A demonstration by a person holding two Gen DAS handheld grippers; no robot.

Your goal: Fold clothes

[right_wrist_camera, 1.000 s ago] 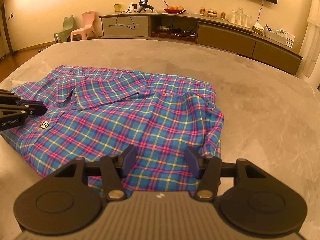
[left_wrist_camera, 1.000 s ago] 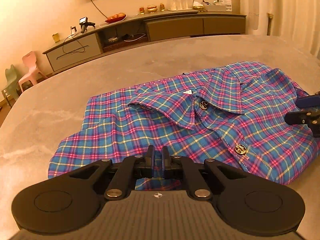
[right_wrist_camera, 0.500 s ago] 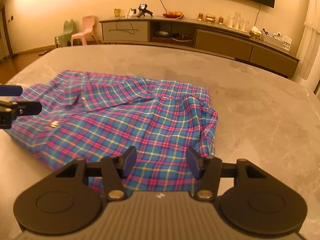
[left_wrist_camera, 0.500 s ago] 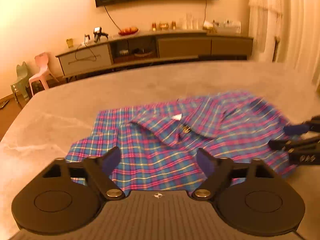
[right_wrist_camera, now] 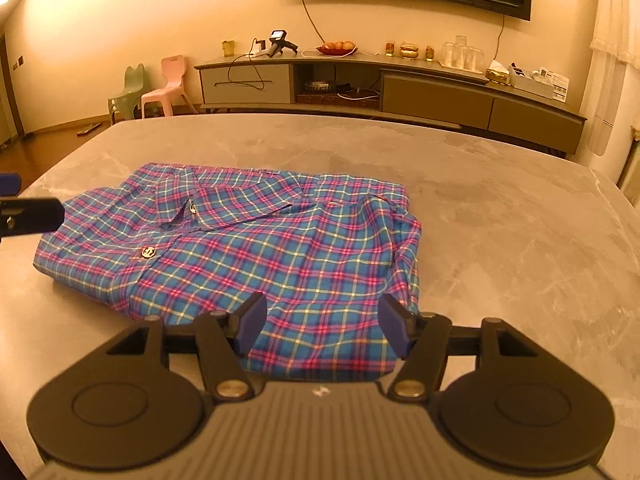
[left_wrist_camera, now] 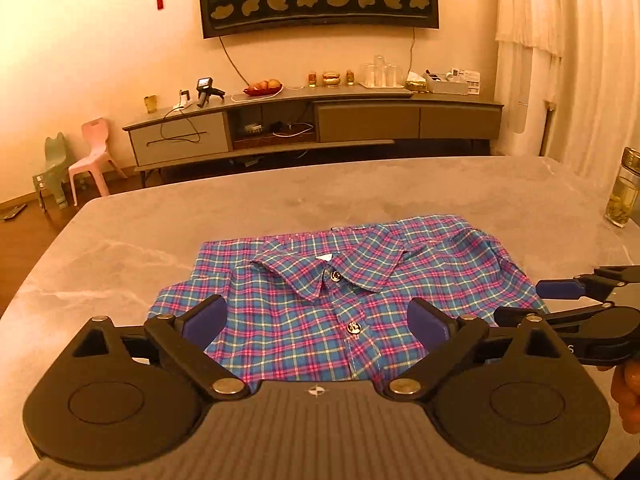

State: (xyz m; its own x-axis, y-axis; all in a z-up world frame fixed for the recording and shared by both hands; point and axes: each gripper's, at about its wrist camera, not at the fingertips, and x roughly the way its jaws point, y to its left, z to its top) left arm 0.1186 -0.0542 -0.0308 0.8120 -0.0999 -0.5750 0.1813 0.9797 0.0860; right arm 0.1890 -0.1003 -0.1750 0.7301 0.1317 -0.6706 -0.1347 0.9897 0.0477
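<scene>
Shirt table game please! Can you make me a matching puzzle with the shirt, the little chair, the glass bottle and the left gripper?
Things:
1. plaid shirt
2. small chair
3. glass bottle
4. left gripper

Descriptions:
A. pink, on the floor by the wall
B. open, holding nothing
C. folded, collar up, on the table
D. standing at the table's right edge

Pairs: 1-C, 2-A, 3-D, 4-B

A blue, pink and yellow plaid button-up shirt lies folded into a rough rectangle on the grey marbled surface, collar up, front buttoned, its right edge slightly rumpled.
</scene>
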